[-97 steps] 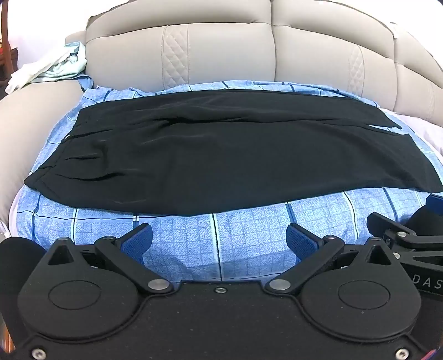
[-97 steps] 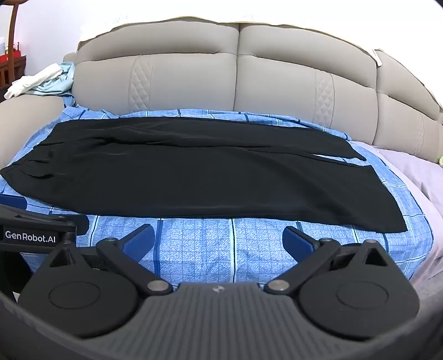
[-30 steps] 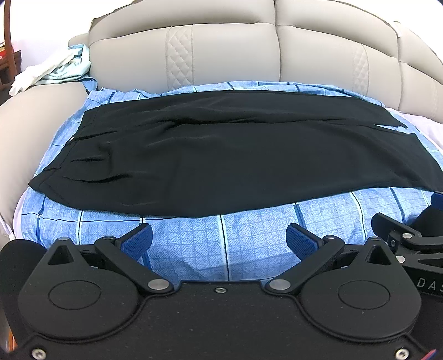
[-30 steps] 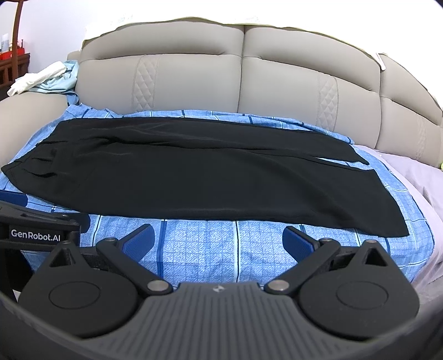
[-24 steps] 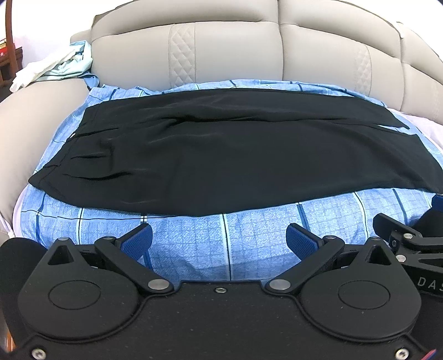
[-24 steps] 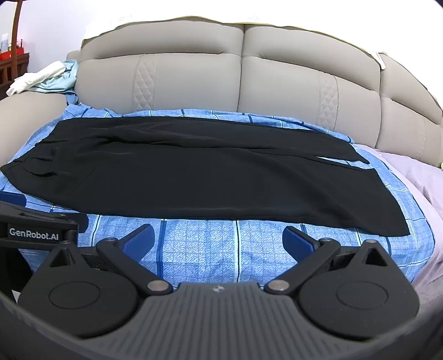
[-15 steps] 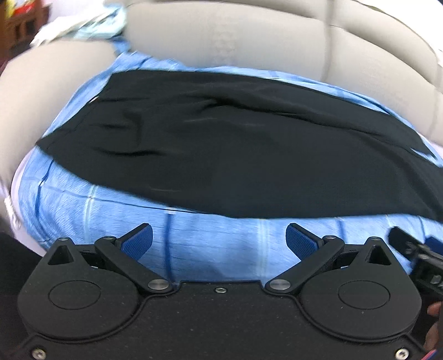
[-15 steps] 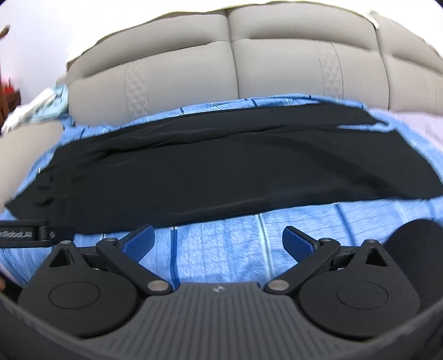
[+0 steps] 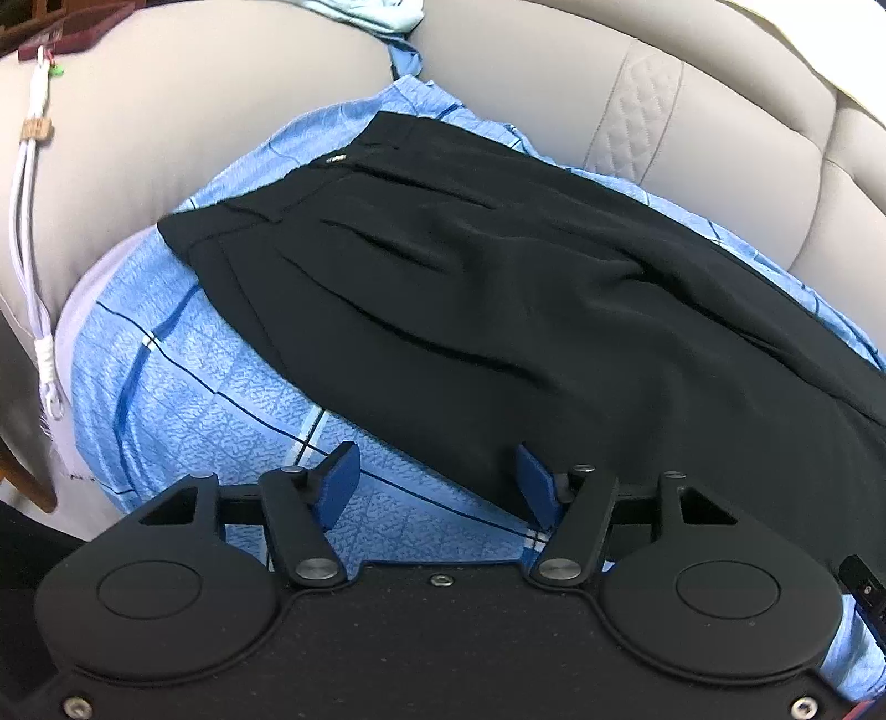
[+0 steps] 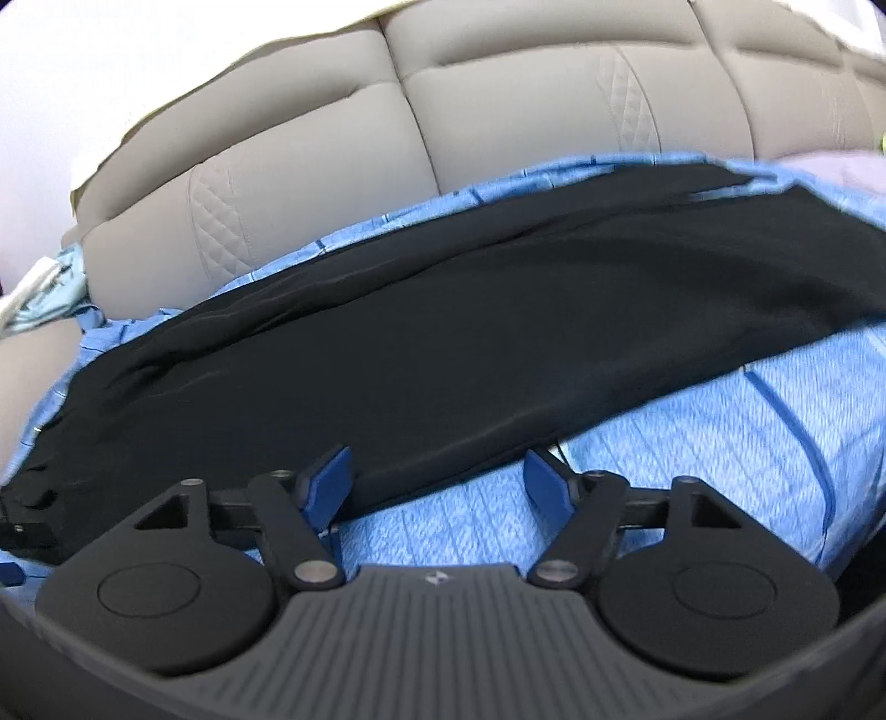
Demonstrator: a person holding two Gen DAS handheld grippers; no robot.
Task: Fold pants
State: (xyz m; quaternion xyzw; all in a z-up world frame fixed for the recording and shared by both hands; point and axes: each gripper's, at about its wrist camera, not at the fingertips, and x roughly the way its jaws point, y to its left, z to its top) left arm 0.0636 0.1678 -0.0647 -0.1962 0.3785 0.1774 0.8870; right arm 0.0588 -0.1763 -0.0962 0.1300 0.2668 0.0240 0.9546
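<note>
Black pants (image 9: 498, 288) lie flat across a blue checked sheet (image 9: 221, 387) on a sofa, waistband to the left, legs running right. In the right wrist view the pants (image 10: 470, 332) stretch from lower left to upper right. My left gripper (image 9: 434, 484) is open and empty, low over the pants' near edge close to the waist end. My right gripper (image 10: 437, 479) is open and empty, its fingers astride the near hem edge of the pants, partway along the legs.
A grey padded sofa back (image 10: 498, 111) rises behind the pants. The left armrest (image 9: 166, 122) carries light clothes (image 9: 371, 11) and a white cord (image 9: 33, 249) hangs down it. The sheet (image 10: 720, 432) hangs over the seat's front edge.
Both grippers have dropped and moved in toward the pants' near edge. The left swung toward the waist end, the right tilted toward the legs. Both stay open.
</note>
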